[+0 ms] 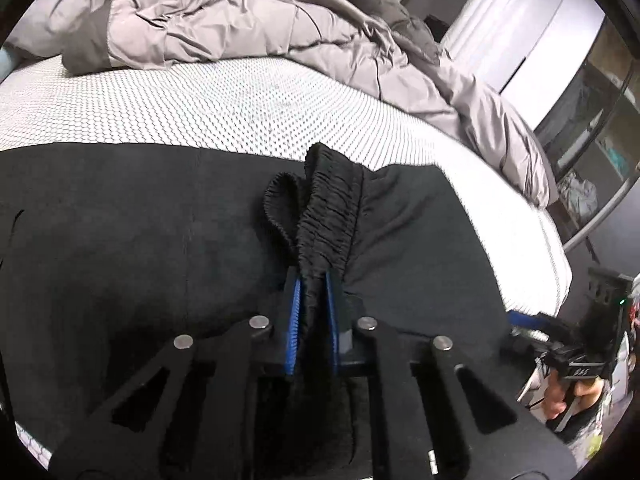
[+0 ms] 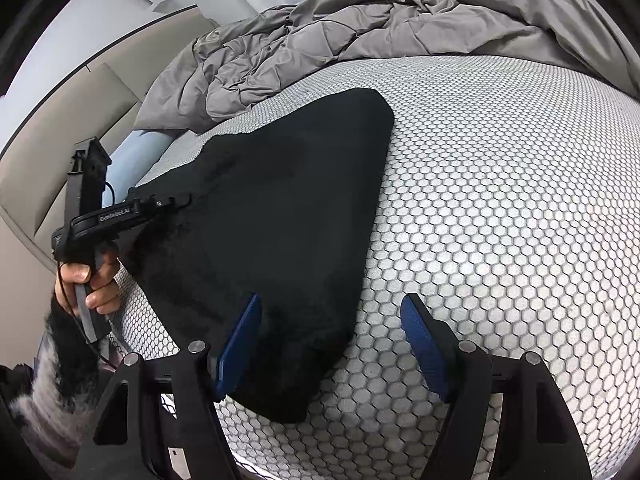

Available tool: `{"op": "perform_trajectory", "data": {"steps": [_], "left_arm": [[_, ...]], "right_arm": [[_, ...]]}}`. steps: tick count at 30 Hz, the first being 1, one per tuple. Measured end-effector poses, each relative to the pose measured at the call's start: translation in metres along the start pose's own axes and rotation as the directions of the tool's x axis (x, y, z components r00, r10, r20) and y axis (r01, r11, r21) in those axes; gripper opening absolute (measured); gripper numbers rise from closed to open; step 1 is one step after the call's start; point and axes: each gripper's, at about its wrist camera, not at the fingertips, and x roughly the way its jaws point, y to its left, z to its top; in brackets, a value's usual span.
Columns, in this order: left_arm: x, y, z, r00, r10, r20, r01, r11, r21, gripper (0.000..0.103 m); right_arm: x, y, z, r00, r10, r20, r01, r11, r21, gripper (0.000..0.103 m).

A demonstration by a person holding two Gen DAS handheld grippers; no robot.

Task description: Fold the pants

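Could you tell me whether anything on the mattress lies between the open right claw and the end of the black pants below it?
Nothing visible does. The right claw hangs open over the pants, only bare mattress beside them; the grey duvet is bunched at the far side.

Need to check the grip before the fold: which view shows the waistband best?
Left wrist view: the waistband bunches up close between the left gripper fingers, shut on it. Right wrist view shows only the pants as a dark sheet; the waistband cannot be made out.
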Motion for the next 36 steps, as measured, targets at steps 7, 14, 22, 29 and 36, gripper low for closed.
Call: {"op": "perform_trajectory", "data": {"steps": [7, 14, 22, 29, 36], "left_arm": [[-0.058, 0.03, 0.001, 0.991, 0.041, 0.125, -0.034, 0.998, -0.06, 0.006], [-0.028, 0.072, -0.009, 0.96, 0.279, -0.031, -0.281, 0.952, -0.124, 0.009], [-0.083, 0.033, -0.019, 0.968, 0.217, 0.123, -0.209, 0.975, -0.078, 0.065], [-0.062, -0.019, -0.022, 0.977, 0.181, 0.112, -0.183, 0.983, 0.013, 0.067], [-0.03, -0.083, -0.041, 0.986, 0.134, 0.096, -0.148, 0.975, 0.163, 0.067]], "right_arm": [[0.015, 0.014, 0.008, 1.0, 0.001, -0.014, -0.002, 1.0, -0.026, 0.073], [0.022, 0.017, 0.007, 0.999, 0.01, -0.041, -0.012, 0.999, -0.048, 0.073], [0.006, 0.003, -0.001, 0.993, 0.115, -0.036, -0.116, 0.993, -0.032, 0.072], [0.015, 0.02, 0.0, 0.992, 0.128, -0.017, -0.129, 0.989, -0.076, 0.014], [0.013, 0.016, -0.01, 0.991, 0.108, -0.079, -0.118, 0.983, -0.137, 0.032]]}}
